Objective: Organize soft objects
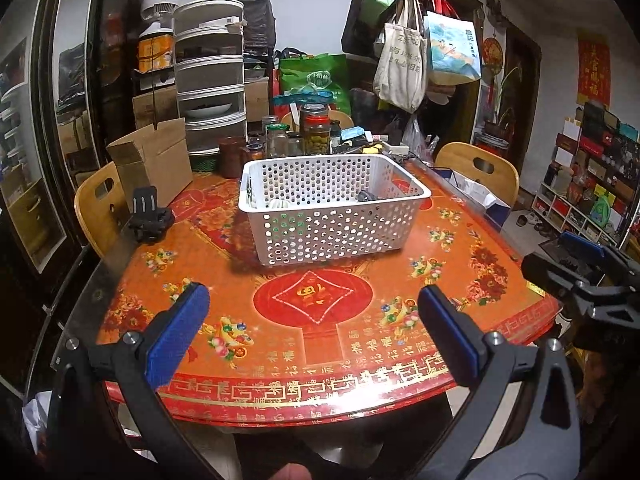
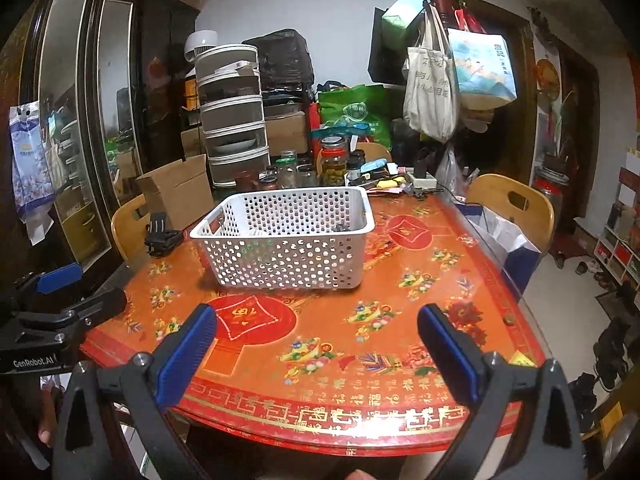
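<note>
Left tongs [image 1: 312,320] and right tongs [image 2: 318,338] both spread wide, holding nothing, above the near edge of the red patterned surface [image 1: 320,312]. White perforated basket [image 1: 332,208] mid-surface, with 2 small items low inside: 1 dark [image 1: 367,196], 1 pale [image 1: 278,203]. Cardboard box [image 1: 154,160] behind, to the left.

open cardboard box [image 1: 154,160] beside stacked food covers [image 1: 210,76], pickle jar [image 1: 316,128], tote bags [image 1: 400,64] on coat rack, wooden chairs [image 2: 510,204]
</note>
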